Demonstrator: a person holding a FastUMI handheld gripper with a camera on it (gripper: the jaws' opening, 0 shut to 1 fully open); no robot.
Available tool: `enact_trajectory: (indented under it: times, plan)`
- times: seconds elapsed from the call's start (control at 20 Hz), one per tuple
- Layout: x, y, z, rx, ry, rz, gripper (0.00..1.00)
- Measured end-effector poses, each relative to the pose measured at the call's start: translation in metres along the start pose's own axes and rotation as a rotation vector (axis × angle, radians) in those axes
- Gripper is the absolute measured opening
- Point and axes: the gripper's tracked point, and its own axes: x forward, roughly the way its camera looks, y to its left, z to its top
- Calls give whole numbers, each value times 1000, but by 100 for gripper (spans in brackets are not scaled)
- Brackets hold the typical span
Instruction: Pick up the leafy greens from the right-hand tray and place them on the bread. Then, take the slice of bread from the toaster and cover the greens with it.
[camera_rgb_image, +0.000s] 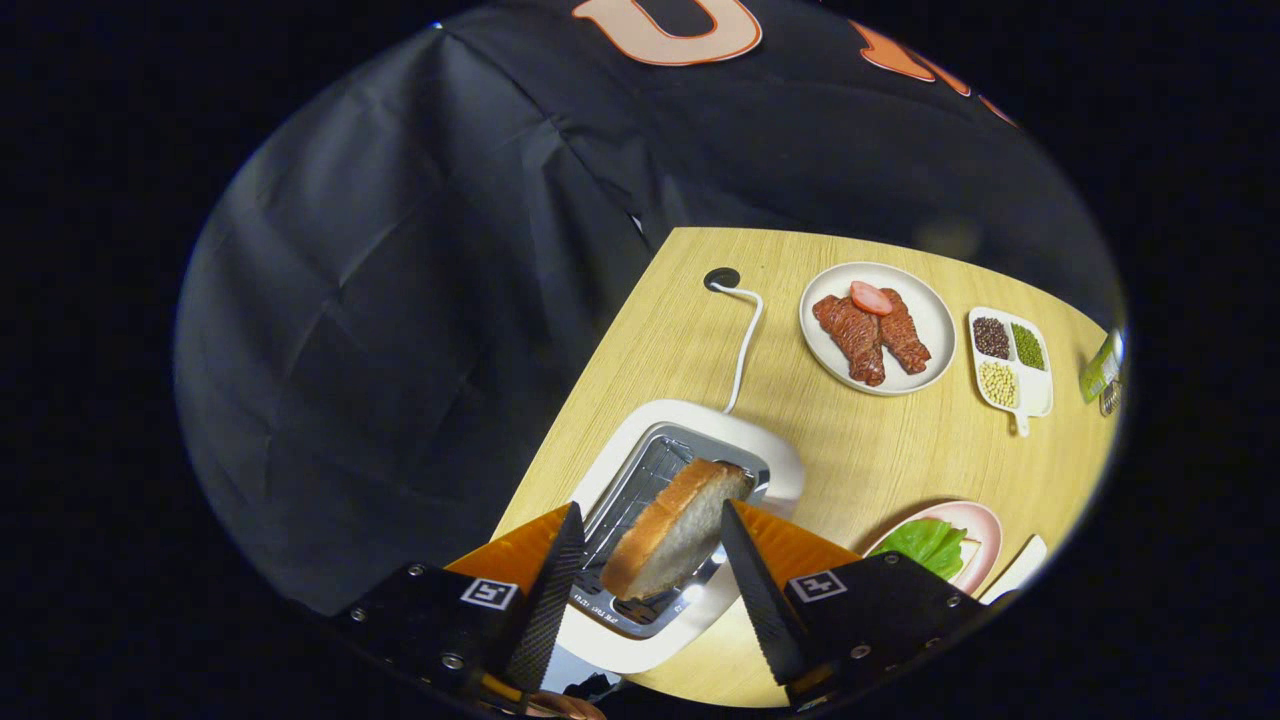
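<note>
1. The gripper (648, 535) hangs over the toaster (690, 520) with its fingers spread wide. A slice of bread (672, 527) stands between them, leaning in the slot. There is a clear gap on each side of the slice, so neither finger touches it and nothing is held.

2. Judged risk: the slice is tilted, with its crust toward the finger at 9 o'clock and its pale face toward the finger at 3 o'clock. If the fingers close unevenly, one could push the slice over or back into the slot instead of pinching it.

3. Judged risk: the bread looks soft. A hard squeeze could crush it; a light one could let it slip on the way up.

4. Judged risk: the fingertips sit close to the slot's metal rim and could catch it while closing or lifting, and so nudge the toaster. Its white cord (741, 345) runs off at 12 o'clock to a hole in the table (860, 450).

5. The greens (930, 543) lie on a pink plate (985, 530) at 3 o'clock from the fingers, apparently already on a bread slice, though that slice is mostly hidden.

6. Farther off, at 1 o'clock, are a plate of meat (877, 327) and a divided dish of beans (1010, 360), both well clear.
</note>
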Motion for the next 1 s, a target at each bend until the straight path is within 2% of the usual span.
enact_trajectory:
  times: [0.2,0.45,0.55,0.85,0.9,1.0]
  plan:
    - [0,1,-6,7,32,4,67]
    - [-8,-6,-9,-47,27,-13,34]
    - [-11,-5,-14,-42,36,12,25]
    - [-30,-8,-10,13,-7,83,21]
    - [-32,-7,-8,6,-22,97,15]
    - [-41,-6,-8,6,-42,120,15]
